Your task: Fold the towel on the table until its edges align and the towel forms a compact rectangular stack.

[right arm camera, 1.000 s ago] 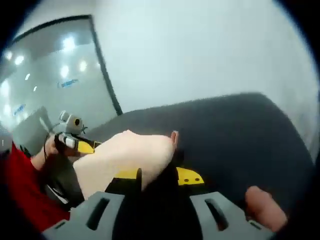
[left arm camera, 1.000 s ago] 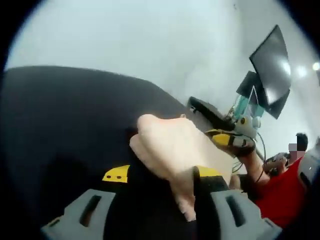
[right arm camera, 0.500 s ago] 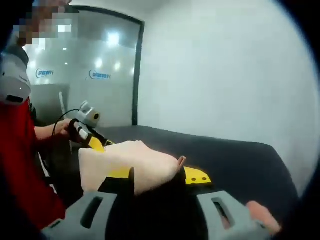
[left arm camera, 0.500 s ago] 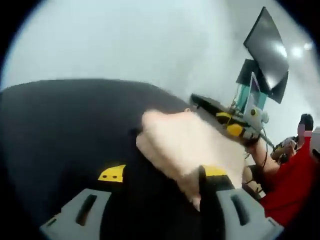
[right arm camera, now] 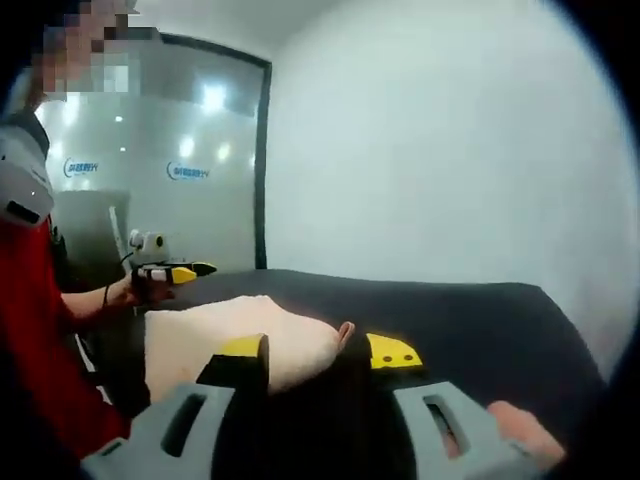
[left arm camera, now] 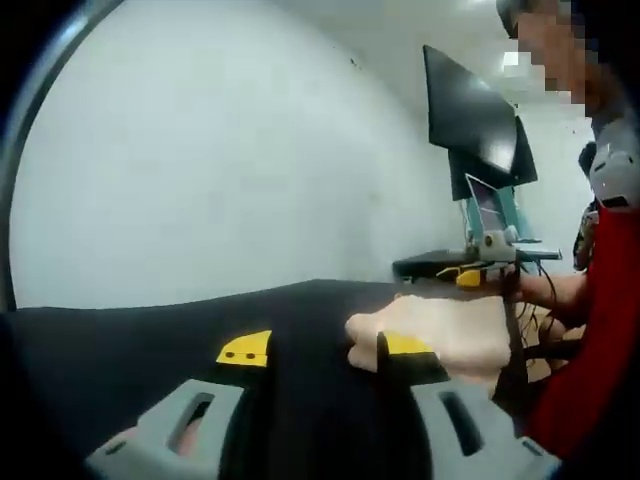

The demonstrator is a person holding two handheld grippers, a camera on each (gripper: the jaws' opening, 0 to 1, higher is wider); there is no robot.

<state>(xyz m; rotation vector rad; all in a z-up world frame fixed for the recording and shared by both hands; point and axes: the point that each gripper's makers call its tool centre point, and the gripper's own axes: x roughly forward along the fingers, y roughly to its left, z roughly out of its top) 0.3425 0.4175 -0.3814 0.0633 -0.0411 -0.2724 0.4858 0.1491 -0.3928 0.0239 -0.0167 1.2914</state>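
A cream towel (left arm camera: 450, 335) lies bunched on the black table (left arm camera: 130, 340), right of my left gripper (left arm camera: 325, 348). That gripper's yellow-tipped jaws stand apart, the right one in front of the towel's near edge. In the right gripper view the same towel (right arm camera: 200, 335) spreads leftward behind the left jaw, with a corner poking up between the jaws. My right gripper (right arm camera: 318, 350) is open too. Beyond the towel, each view has the other gripper held in a hand: the right gripper (left arm camera: 480, 275) and the left gripper (right arm camera: 165, 270).
A person in a red top (left arm camera: 590, 330) stands at the table's side. A dark monitor (left arm camera: 470, 110) and a teal stand (left arm camera: 495, 215) sit at the far end. White wall (right arm camera: 420, 150) behind, glass partition (right arm camera: 160, 170) to the left. Bare black tabletop (right arm camera: 480, 320) lies ahead.
Both views have swung up to a more level look across the table. The towel now sits lower and flatter, and the opposite gripper appears farther beyond it.
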